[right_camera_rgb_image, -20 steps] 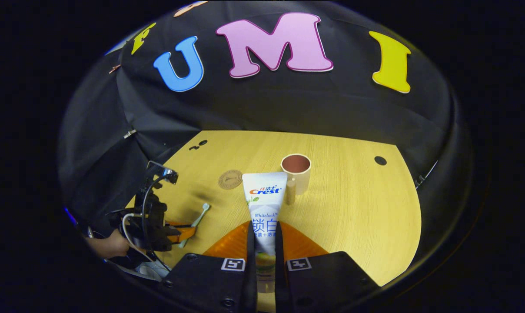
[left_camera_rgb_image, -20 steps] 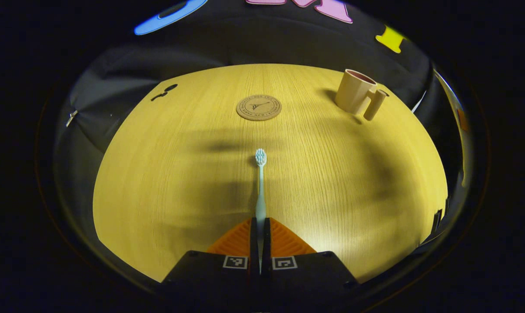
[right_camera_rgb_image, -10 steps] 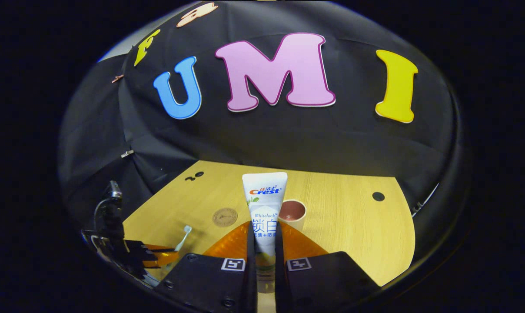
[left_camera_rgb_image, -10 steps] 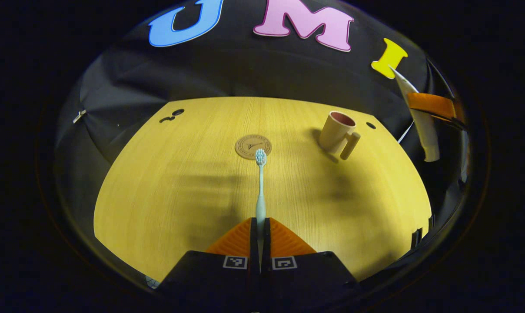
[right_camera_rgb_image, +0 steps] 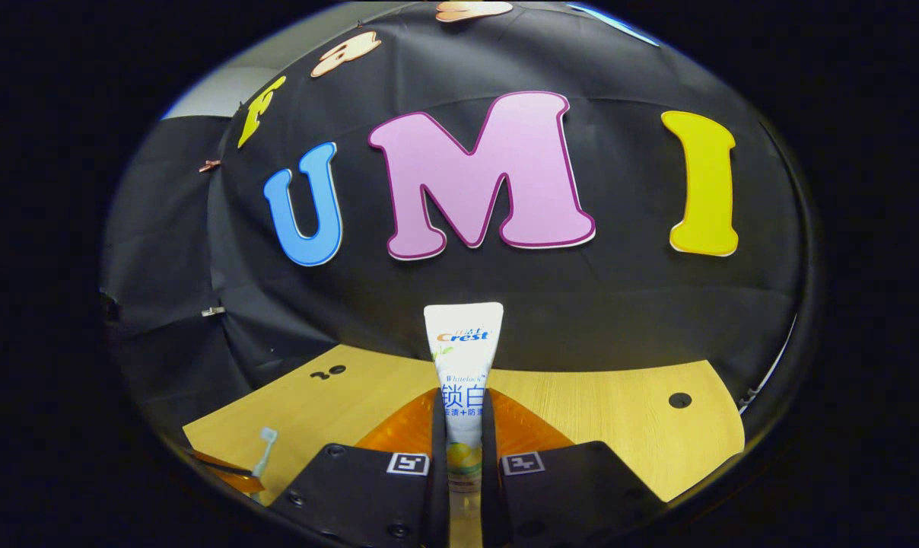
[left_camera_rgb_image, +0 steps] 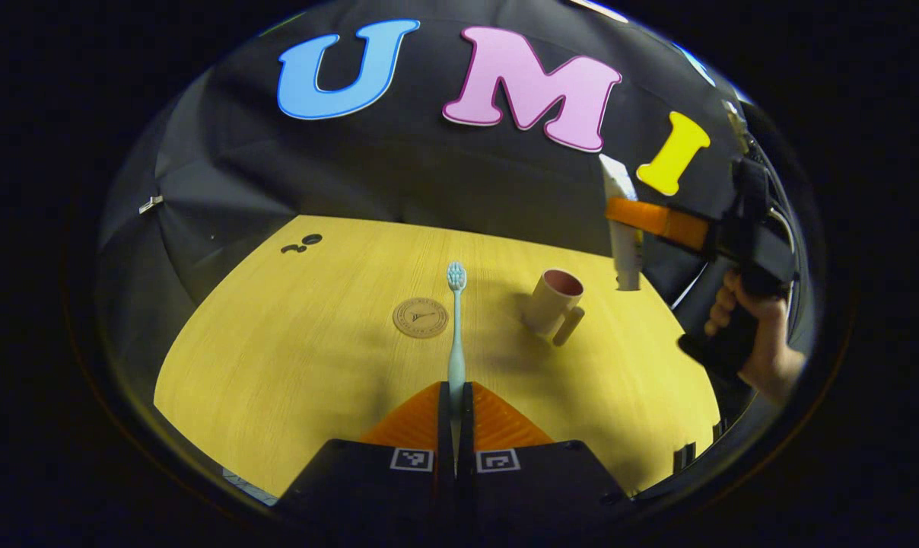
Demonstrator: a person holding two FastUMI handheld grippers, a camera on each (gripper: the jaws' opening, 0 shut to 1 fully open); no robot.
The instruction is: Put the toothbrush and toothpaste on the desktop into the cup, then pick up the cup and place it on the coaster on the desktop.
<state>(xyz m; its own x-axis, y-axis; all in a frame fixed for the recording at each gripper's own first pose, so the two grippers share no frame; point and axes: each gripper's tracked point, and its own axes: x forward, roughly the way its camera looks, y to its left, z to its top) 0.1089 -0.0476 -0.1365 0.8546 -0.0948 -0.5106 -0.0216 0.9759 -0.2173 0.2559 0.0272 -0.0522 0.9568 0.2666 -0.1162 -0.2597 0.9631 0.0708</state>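
Left gripper [left_camera_rgb_image: 455, 396] has its jaws clenched on the toothbrush [left_camera_rgb_image: 456, 327] handle, brush sticking straight out ahead, bristle head up and raised off the desk [left_camera_rgb_image: 292, 358]. In the left gripper view the coaster [left_camera_rgb_image: 421, 317] lies flat on the desk, just left of the brush shaft in the picture; the cup [left_camera_rgb_image: 552, 304] stands upright to the right of it, apart from the coaster, handle turned toward the camera, mouth open. Right gripper [right_camera_rgb_image: 464, 426] jaws are clenched on the toothpaste [right_camera_rgb_image: 463, 373] tube, flat crimped end pointing away from the camera, tube lifted clear of the desk. In the left gripper view that same tube [left_camera_rgb_image: 623, 228] hangs roughly upright in the air, above and to the right of the cup, not touching it, with a hand [left_camera_rgb_image: 756, 335] gripping the handle of the right gripper at the right edge. The toothbrush head also peeks in at the lower left of the right gripper view.
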